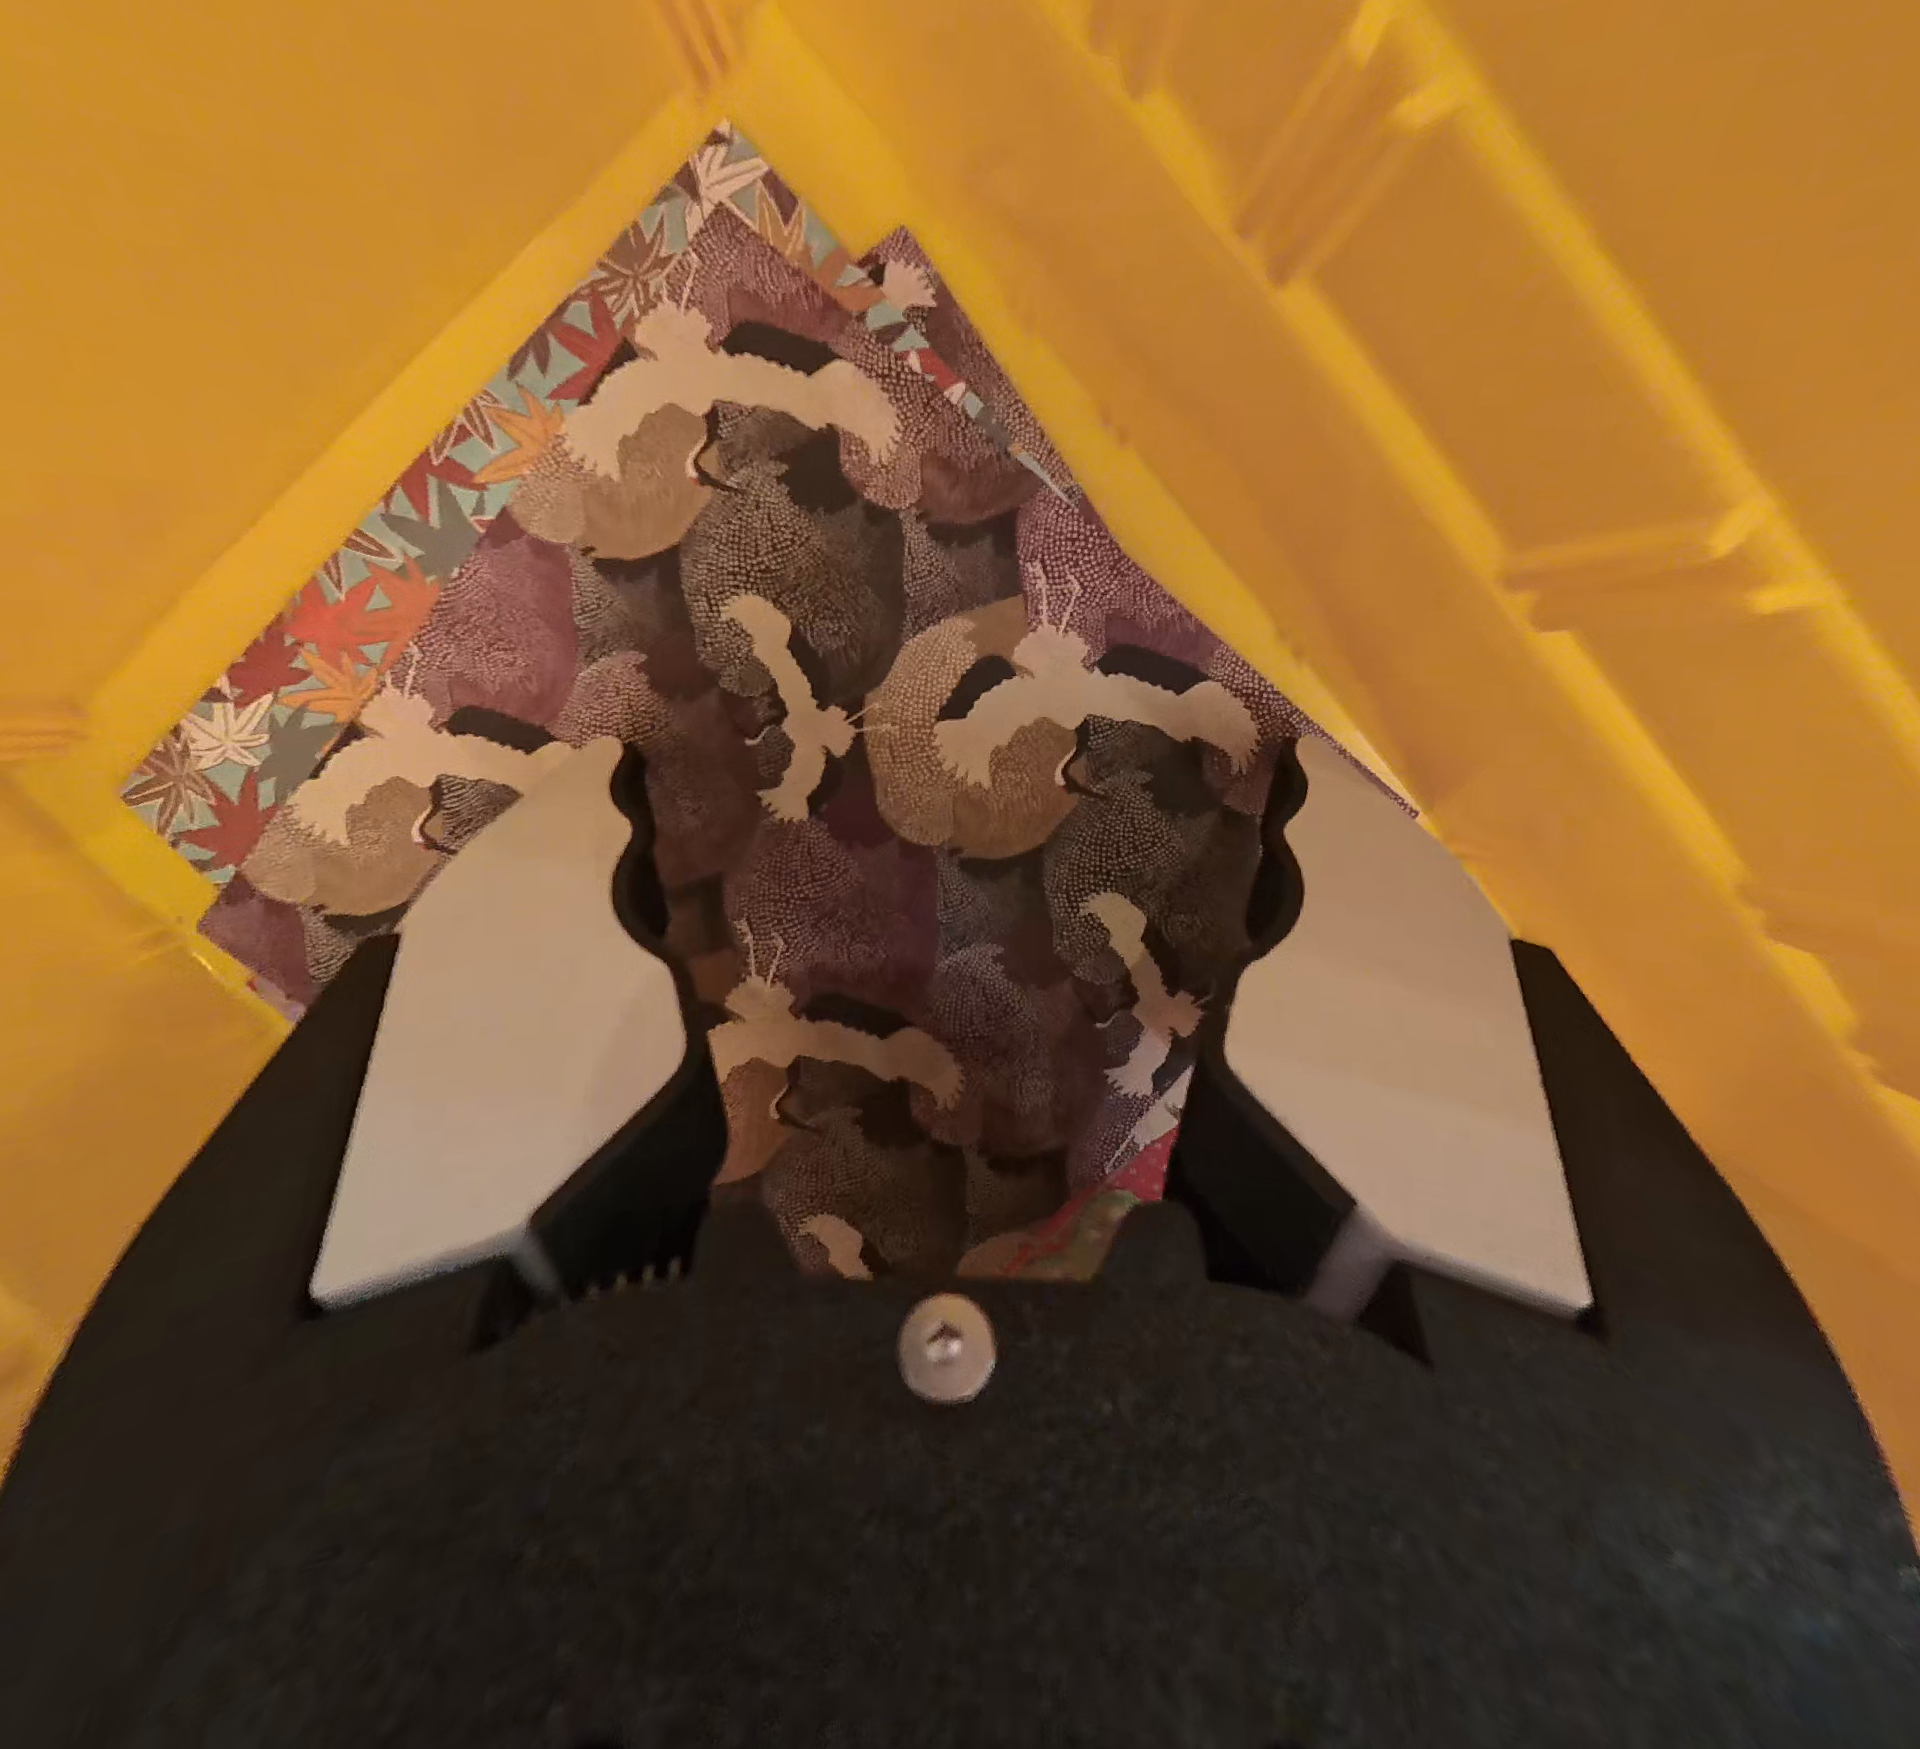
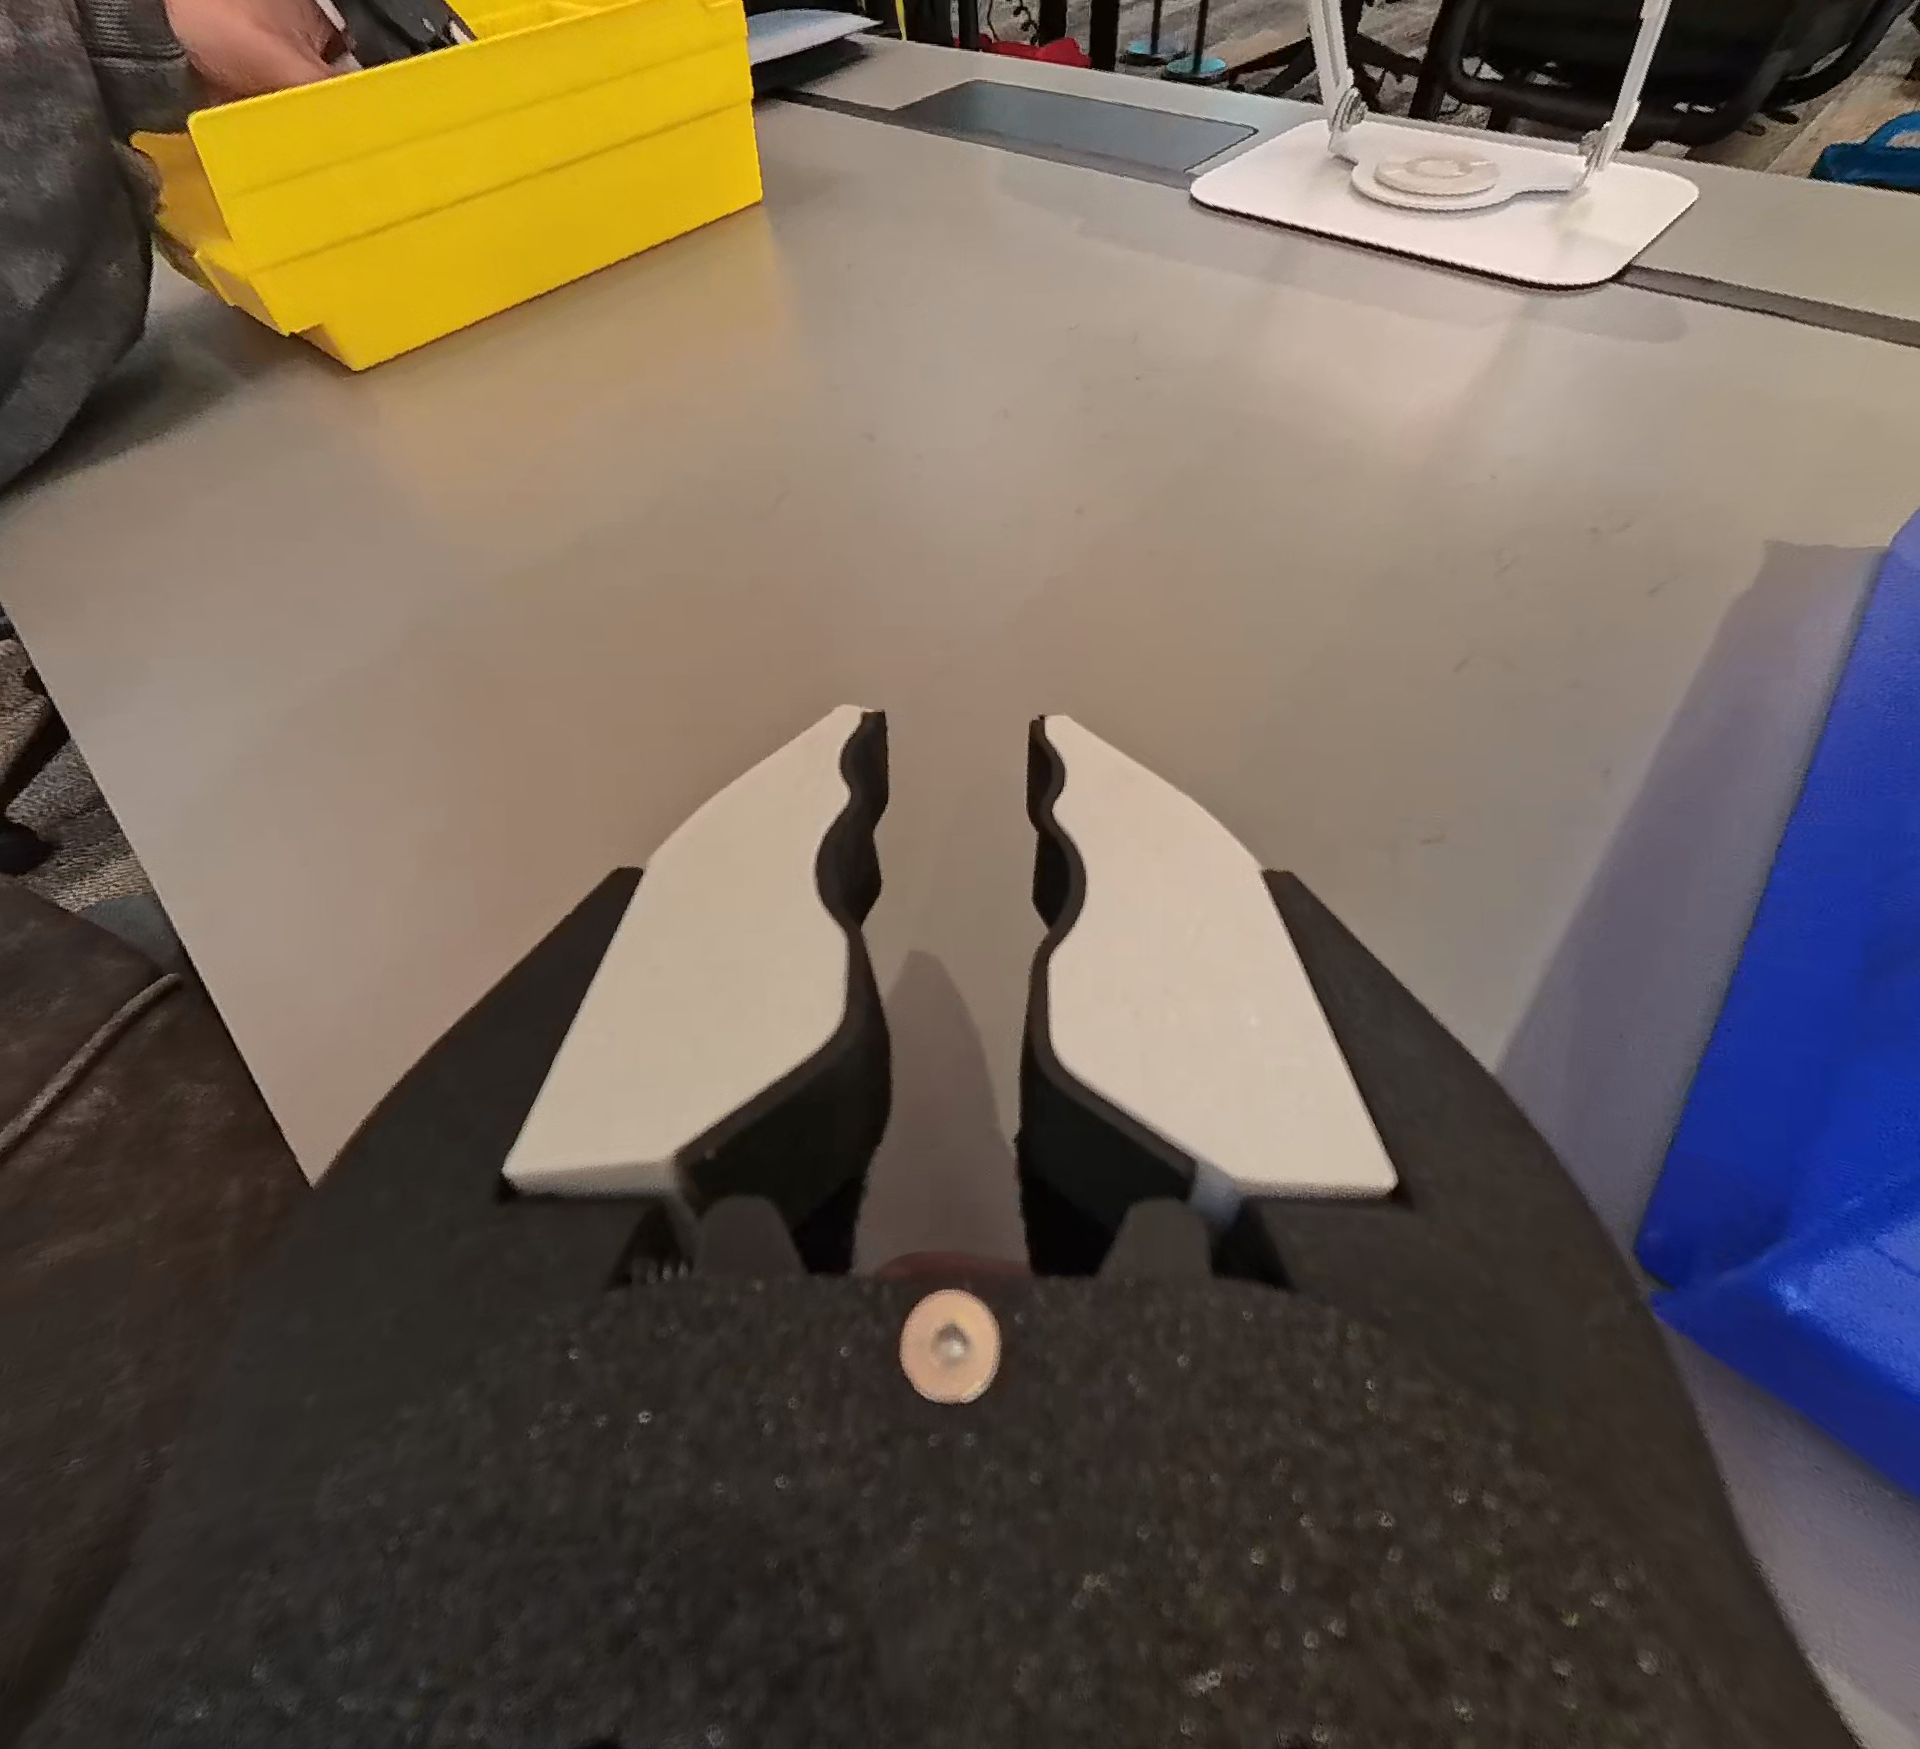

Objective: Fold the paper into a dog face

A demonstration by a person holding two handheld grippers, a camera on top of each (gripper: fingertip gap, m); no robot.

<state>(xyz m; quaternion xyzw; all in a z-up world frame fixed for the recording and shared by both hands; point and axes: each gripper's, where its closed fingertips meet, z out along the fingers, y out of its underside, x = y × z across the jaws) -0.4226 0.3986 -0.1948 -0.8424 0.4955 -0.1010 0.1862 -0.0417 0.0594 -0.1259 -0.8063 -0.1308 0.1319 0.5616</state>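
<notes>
In my left wrist view, my left gripper [image 1: 956, 764] hangs spread wide inside the yellow bin [image 1: 1195, 265], its fingers [image 1: 520, 1003] apart over the patterned paper [image 1: 790, 577] with cranes on purple, which lies on top of a stack in the bin's corner with a maple-leaf sheet [image 1: 343, 619] showing beneath it along the left edge; I cannot tell whether the tips touch the sheet. In my right wrist view, my right gripper [image 2: 956, 733] is released and empty, its fingers a little apart above the bare grey table [image 2: 1039, 452], with a blue bin [image 2: 1808, 1024] to its right, a white stand [image 2: 1455, 193] at the far side, and the yellow bin far off at the left, where my left hand [image 2: 239, 26] dips the other gripper into it.
</notes>
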